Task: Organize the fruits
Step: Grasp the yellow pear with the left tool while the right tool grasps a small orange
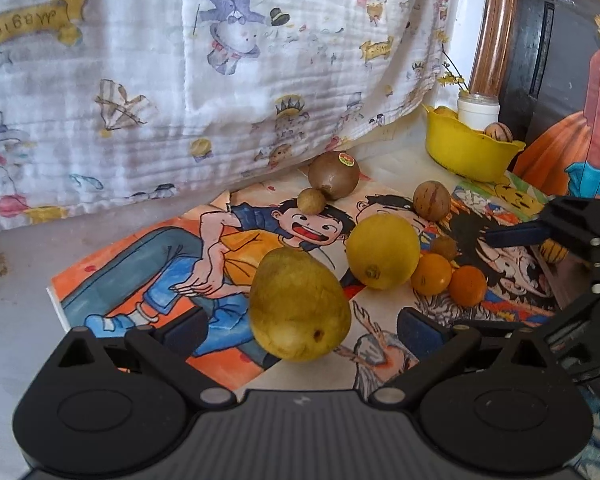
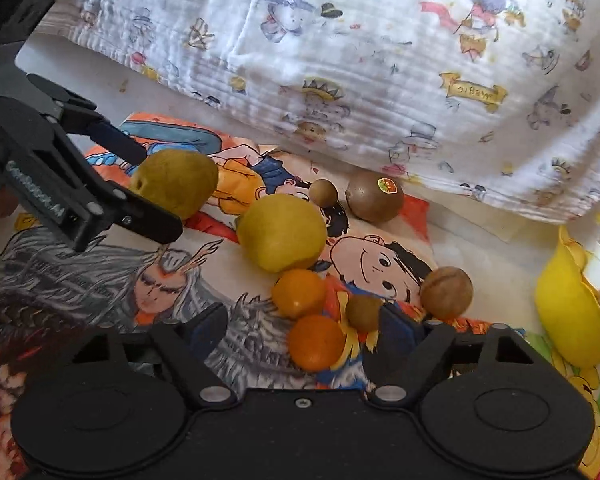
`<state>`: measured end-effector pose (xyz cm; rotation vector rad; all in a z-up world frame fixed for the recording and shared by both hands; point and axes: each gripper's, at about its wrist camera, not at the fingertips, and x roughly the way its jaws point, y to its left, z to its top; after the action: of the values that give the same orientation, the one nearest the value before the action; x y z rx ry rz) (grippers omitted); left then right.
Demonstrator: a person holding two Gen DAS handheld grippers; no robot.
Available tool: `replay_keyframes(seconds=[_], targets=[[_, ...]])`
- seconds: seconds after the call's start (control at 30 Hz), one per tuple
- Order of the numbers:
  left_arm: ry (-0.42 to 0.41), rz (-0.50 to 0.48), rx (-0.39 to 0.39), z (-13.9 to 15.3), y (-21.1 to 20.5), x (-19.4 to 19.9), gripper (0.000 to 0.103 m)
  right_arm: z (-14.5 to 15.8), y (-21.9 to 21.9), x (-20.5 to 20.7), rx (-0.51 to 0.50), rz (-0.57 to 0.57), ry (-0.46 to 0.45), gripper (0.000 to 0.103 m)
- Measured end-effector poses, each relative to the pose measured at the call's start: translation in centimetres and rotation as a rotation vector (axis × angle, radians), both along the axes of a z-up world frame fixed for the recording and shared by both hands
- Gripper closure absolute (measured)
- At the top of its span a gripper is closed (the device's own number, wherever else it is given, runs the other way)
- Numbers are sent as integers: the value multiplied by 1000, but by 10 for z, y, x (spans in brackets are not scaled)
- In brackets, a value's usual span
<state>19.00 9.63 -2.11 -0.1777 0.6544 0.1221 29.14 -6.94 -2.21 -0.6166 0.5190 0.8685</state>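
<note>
Two grippers work over a comic-printed sheet (image 1: 148,264) spread on the pale counter (image 1: 16,280). The left gripper (image 1: 296,330) has its dark padded fingers set wide either side of a dull yellow-green pear (image 1: 298,304), matt and slightly pitted, with a brown blossom end; the right wrist view shows both fingers beside the fruit, but whether the pads press on it cannot be told. The right gripper (image 2: 304,334) stands part open, its jaws apart around a glossy orange (image 2: 315,342) low in its view; the pads show no contact with the fruit.

Taking the big smooth lemon (image 1: 382,250) as landmark: the pear sits just beside it toward the left gripper. Another small orange (image 2: 299,293) touches the lemon on its near side, and the orange between the right jaws lies just beyond that one. A little round brown fruit (image 2: 362,312) rests beside the oranges, and a larger tan, faintly ridged ball (image 2: 446,293) lies near it. Behind the lemon, a fuzzy brown kiwi (image 1: 334,175) with a sticker touches a small tan ball (image 1: 311,200). Well apart from the lemon, a yellow scalloped plastic bowl (image 1: 466,148) holds some fruit. A crinkled white cloth (image 1: 180,80) printed with cartoons hangs behind everything.
</note>
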Motion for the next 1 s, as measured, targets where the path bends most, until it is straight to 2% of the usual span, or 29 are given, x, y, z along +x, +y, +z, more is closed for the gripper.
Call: replay_keyframes(seconds=[0.27,0.47,0.63,0.77,0.9,1.0], targets=[[12,-8,-37,-5,3,12,6,-7,9,21,16,9,49,38],[16,-15,-50,-7,4,18,11,-6,12,22,18,28,41,49],[11,-15,-59,-7,5,21,15,-8,16,16,1,55,31,50],[13,-19,-71,-8,6,23,20,-7,20,22,-3,30,50,51],[12,-13,-71,-8,6,22,26,-7,22,22,-18,41,58,60],[13,-1,-70,-8,7,23,34,-6,24,20,-32,48,54,62]])
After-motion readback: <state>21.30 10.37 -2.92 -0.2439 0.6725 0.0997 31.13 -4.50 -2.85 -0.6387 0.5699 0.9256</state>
